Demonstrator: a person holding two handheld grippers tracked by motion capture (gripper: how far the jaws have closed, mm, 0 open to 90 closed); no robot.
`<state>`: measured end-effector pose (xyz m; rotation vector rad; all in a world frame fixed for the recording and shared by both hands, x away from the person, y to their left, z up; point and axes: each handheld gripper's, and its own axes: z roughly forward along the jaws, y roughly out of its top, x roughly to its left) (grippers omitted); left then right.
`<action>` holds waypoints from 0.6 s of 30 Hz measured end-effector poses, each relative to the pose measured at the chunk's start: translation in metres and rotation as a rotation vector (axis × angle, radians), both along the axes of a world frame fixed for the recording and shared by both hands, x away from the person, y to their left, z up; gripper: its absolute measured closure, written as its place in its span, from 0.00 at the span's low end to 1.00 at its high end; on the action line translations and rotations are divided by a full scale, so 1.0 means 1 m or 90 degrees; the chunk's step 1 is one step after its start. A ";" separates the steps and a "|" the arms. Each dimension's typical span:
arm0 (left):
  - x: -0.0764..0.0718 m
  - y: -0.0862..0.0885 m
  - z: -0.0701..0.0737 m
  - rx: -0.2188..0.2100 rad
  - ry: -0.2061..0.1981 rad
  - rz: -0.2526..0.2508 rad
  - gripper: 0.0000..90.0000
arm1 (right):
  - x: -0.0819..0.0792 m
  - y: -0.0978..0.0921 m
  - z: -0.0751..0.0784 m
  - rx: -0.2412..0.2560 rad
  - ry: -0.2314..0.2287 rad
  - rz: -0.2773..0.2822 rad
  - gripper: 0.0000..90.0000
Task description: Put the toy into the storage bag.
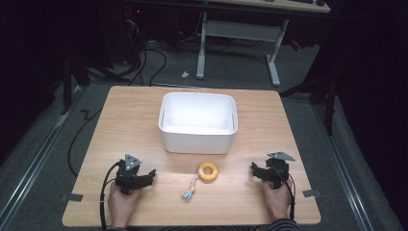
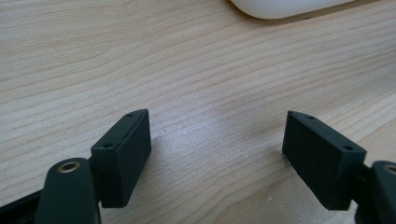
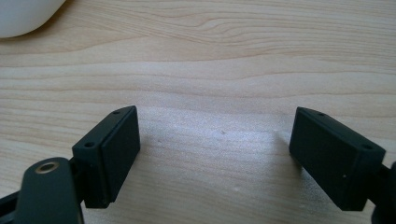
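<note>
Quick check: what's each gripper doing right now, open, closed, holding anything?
Left gripper: open, jaws wide apart over bare table, holding nothing.
Right gripper: open, jaws wide apart, holding nothing.

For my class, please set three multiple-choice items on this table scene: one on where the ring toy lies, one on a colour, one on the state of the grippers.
1. Where does the ring toy lie?
A. Inside the white bin
B. On the table in front of the bin, between the two grippers
C. In the left gripper

2. What colour is the ring of the toy?
A. Yellow
B. Green
C. Black

3. How do the two grippers stand?
A. Both shut on the toy
B. One open, one shut
C. Both open and holding nothing

Answers: 1 B, since the high view shows it on the bare table near the white bin; 2 A, the ring is yellow with a pastel cord; 3 C, the left gripper and right gripper each show jaws wide apart over bare wood.
</note>
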<state>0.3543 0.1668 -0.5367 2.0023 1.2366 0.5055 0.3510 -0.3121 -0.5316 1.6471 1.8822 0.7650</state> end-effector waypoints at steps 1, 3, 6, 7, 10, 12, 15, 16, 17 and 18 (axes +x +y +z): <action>0.000 0.000 0.000 0.000 0.000 0.000 0.27 | 0.000 0.000 0.000 0.003 -0.001 -0.002 0.18; 0.000 0.000 0.000 0.002 0.000 -0.001 0.27 | 0.001 0.000 0.000 0.002 -0.001 -0.002 0.18; 0.000 -0.001 0.000 0.006 0.000 -0.003 0.26 | 0.004 0.001 0.000 0.004 0.001 -0.001 0.18; 0.000 -0.001 0.000 0.007 0.000 -0.003 0.26 | 0.004 0.001 0.000 0.004 0.001 -0.001 0.18; 0.000 0.000 0.000 0.004 0.000 -0.003 0.26 | 0.004 0.001 0.000 0.003 0.001 -0.001 0.18; 0.000 0.000 0.000 0.001 0.000 -0.002 0.26 | 0.003 0.001 0.000 -0.002 0.001 0.012 0.17; 0.000 0.000 0.000 0.002 0.001 -0.003 0.26 | 0.003 0.002 0.000 -0.003 0.002 0.024 0.17; 0.000 0.000 0.000 0.002 0.001 -0.003 0.26 | 0.003 0.002 0.000 -0.003 0.002 0.030 0.17; 0.000 0.000 0.000 0.002 0.001 -0.003 0.26 | 0.003 0.002 0.000 -0.003 0.002 0.030 0.17; 0.000 0.000 0.000 0.003 0.000 -0.003 0.26 | 0.003 0.002 0.000 -0.001 0.003 0.031 0.17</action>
